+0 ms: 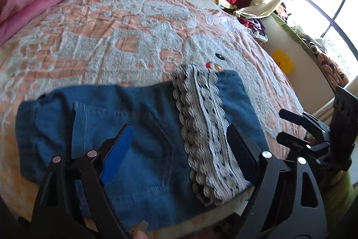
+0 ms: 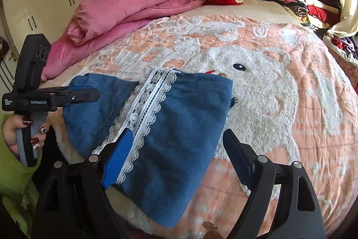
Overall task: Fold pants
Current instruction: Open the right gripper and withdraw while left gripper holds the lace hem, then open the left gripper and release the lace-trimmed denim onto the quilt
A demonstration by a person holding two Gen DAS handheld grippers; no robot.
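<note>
Lying folded into a compact bundle at six o'clock, the pants (image 2: 179, 118) are looking nearly done; both the left gripper (image 1: 179, 145) and the right gripper (image 2: 176, 149) are hovering wide, holding nothing.

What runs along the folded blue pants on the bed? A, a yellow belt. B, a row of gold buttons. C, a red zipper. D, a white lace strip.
D: a white lace strip with scalloped edges runs lengthwise over the blue pants, and it also shows in the left wrist view.
</note>
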